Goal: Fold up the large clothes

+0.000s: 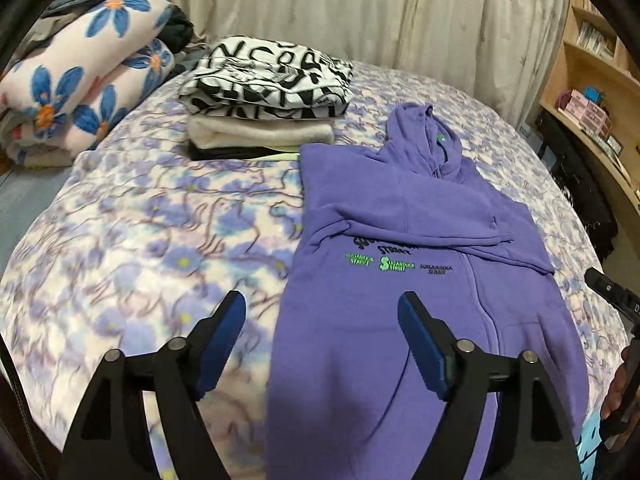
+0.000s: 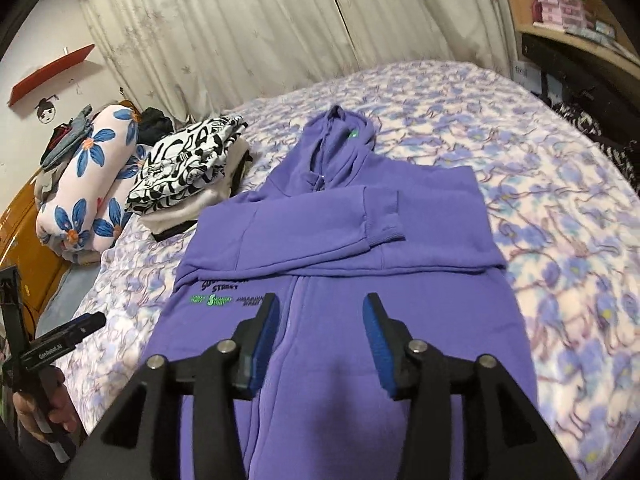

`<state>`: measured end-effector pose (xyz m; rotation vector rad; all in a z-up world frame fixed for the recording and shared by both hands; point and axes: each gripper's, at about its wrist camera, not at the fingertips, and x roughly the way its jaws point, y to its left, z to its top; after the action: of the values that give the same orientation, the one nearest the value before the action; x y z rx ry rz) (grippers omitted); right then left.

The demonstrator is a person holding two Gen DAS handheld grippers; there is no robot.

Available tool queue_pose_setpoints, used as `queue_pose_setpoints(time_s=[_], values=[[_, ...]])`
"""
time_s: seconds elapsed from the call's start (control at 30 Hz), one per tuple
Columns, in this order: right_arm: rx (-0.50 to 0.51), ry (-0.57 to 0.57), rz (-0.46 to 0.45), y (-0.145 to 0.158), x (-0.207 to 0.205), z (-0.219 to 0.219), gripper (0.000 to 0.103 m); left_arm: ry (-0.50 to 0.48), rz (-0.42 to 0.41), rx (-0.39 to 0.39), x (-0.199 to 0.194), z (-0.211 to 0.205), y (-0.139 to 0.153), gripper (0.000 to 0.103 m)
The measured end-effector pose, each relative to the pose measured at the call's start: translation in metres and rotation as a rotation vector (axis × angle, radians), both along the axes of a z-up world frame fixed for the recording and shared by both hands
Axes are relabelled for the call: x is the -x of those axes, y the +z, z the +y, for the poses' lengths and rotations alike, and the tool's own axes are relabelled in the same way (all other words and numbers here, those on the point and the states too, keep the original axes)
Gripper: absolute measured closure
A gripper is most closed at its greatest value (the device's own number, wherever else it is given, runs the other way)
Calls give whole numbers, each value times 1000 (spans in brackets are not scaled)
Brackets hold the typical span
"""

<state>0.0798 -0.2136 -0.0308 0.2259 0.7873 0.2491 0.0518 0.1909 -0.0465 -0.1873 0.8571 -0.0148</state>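
The purple hoodie (image 2: 332,280) lies flat on the flowered bedspread (image 2: 560,200), both sleeves folded across its chest. The right gripper (image 2: 320,316) hovers above its lower half, jaws apart, holding nothing. The left gripper (image 1: 322,314), also open and empty, hovers over its left edge.

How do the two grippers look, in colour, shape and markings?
Both the left gripper and the right gripper have black angular linkage frames with round silver pivot pins and flat blue finger pads. Seen from the right wrist view, the left gripper's black body carries small white lettering, too blurred to read surely.
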Motion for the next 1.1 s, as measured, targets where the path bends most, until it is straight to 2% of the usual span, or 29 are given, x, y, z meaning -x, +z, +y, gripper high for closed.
queue_pose_setpoints(time_s=[0.13,0.3,0.5,0.63,0.77,0.9,1.1], values=[[1,-12,-12,2,30,-8,47,18,-1,17,29,7,-1,24],[19,-28,3,-8,54,-21,47,13,39,28,57,9,-20,24],[26,-50,79,-32,77,-52,47,-24,118,55,81,7,-52,24],[39,-75,120,-48,94,-76,47,-64,170,110,93,6,-71,24],[23,-110,165,-65,106,-103,47,-107,213,184,97,4,-88,24],[-31,-139,208,-81,117,-127,47,-127,218,194,95,0,-96,24],[-133,-94,269,-104,116,-138,47,-143,226,255,88,4,-105,25]])
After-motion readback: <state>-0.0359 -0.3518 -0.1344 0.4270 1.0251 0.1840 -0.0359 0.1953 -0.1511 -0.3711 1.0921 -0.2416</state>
